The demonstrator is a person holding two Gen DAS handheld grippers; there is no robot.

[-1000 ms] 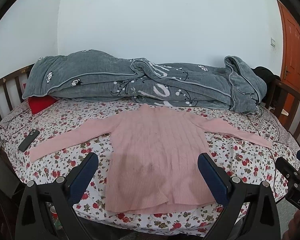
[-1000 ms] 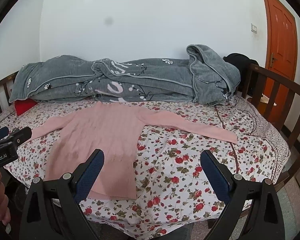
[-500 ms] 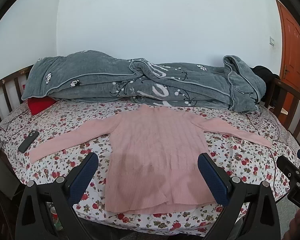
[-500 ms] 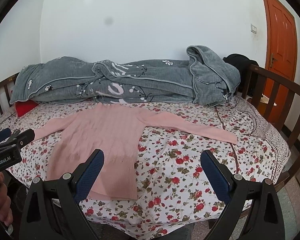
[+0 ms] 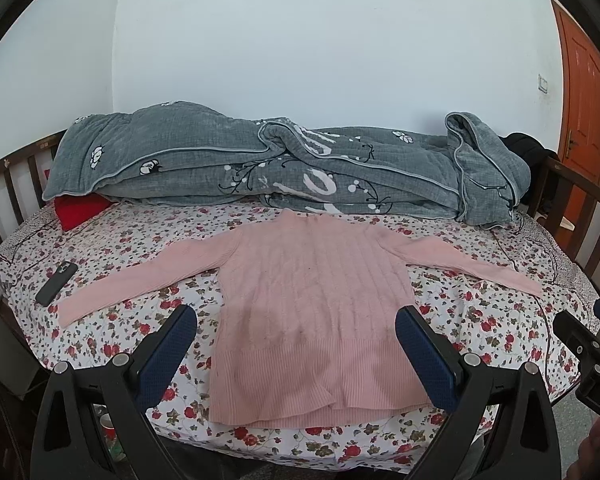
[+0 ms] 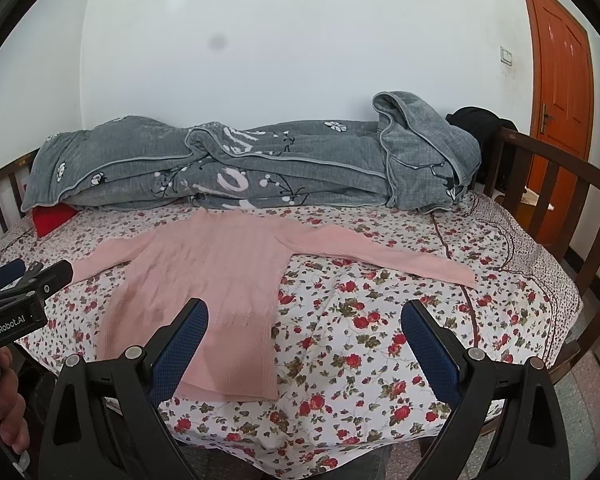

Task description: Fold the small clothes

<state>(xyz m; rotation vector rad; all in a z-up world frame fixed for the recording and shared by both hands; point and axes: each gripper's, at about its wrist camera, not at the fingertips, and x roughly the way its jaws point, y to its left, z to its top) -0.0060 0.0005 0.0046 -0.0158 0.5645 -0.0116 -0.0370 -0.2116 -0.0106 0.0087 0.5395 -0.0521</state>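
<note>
- Pink sweater lies flat on the bed, front half of the floral sheet, both sleeves spread out to the sides. No fold made yet, judging by the lay.
- Left tongs wide open, nothing between them; they hover over the hem end, clear of the fabric.
- Right tongs also wide open and empty, offset toward the sweater's right side, over bare sheet beside the body panel.
- Orientation: collar points away toward the grey quilt at the wall; hem faces the near bed edge. Body's long axis runs near-to-far; sleeves run crosswise, giving the widest span.
- Step in hand (judgement): approach for the first sleeve fold. Best done by pinching each sleeve near its cuff, one layer only, lifting low and carrying it across the chest so the knit does not drag or bunch.
- Risk: catching the sheet along with the knit; soft ribbing will stretch if pulled hard.
- Phone lies near the left cuff, apart from it.
</note>
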